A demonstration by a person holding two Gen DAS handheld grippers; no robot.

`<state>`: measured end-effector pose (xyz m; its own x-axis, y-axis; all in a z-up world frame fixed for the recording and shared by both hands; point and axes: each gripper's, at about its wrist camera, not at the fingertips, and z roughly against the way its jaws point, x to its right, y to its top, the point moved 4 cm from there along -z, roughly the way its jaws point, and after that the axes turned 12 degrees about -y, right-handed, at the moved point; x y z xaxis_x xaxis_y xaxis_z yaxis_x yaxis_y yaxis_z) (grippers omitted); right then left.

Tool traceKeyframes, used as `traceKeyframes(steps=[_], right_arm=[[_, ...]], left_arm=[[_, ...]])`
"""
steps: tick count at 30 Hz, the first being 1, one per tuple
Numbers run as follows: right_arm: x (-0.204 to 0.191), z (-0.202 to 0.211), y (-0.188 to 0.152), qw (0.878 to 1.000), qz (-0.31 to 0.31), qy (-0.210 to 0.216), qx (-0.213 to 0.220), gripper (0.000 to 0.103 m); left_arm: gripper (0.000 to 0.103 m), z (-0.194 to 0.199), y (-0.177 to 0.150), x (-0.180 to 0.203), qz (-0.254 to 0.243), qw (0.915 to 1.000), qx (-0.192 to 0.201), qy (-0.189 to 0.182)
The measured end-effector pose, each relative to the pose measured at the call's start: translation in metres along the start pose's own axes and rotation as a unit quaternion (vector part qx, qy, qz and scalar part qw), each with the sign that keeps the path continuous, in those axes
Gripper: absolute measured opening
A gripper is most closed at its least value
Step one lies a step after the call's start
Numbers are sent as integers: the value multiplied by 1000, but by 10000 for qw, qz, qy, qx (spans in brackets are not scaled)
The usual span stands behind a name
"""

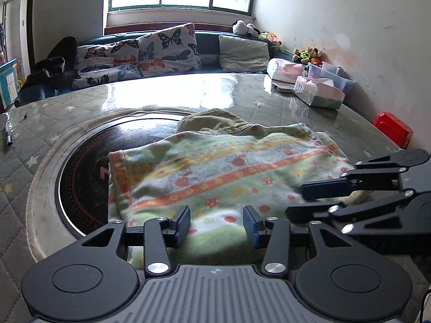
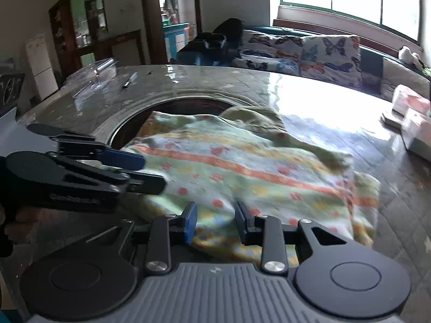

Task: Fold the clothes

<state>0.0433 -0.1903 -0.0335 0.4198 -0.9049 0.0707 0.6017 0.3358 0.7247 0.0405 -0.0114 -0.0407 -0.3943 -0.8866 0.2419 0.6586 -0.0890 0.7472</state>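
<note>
A fleece garment (image 1: 215,167) in pale green with orange stripes and small mushroom prints lies flat on the table, partly over a round black cooktop (image 1: 89,167). An olive garment (image 1: 215,119) sticks out from under its far edge. My left gripper (image 1: 216,224) is open at the garment's near edge, with cloth lying between its blue pads. My right gripper (image 1: 296,200) reaches in from the right, open, over the garment's right edge. In the right wrist view the right gripper (image 2: 215,224) is open over the patterned garment (image 2: 242,161), and the left gripper (image 2: 153,173) sits to its left.
The table (image 1: 167,94) has a quilted grey cover under glossy plastic. Tissue packs (image 1: 317,91) and clear boxes (image 1: 328,74) stand at the far right, next to a red box (image 1: 393,127). A pen (image 1: 8,137) lies at the left. Behind is a sofa with butterfly cushions (image 1: 167,51).
</note>
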Motion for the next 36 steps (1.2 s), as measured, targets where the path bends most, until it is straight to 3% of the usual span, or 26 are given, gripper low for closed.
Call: traceKeyframes(steps=[8, 15, 21, 26, 31, 36], right_arm=[[25, 11, -20, 9993, -298, -195, -113, 31], [46, 19, -12, 9975, -588, -376, 103, 32], [64, 9, -19, 9955, -831, -446, -61, 32], [67, 12, -3, 9957, -740, -550, 80, 37], [62, -1, 20, 9960, -718, -481, 216, 47], [57, -23, 23, 9962, -748, -436, 99, 50]], left_arm=[[53, 12, -9, -14, 410, 9991, 104, -9], [57, 19, -7, -18, 497, 9987, 128, 75], [58, 22, -9, -27, 593, 9981, 102, 153], [61, 22, -4, -32, 626, 9977, 90, 248], [72, 20, 2, -36, 642, 9973, 84, 352], [83, 18, 9, -40, 657, 9968, 79, 456]])
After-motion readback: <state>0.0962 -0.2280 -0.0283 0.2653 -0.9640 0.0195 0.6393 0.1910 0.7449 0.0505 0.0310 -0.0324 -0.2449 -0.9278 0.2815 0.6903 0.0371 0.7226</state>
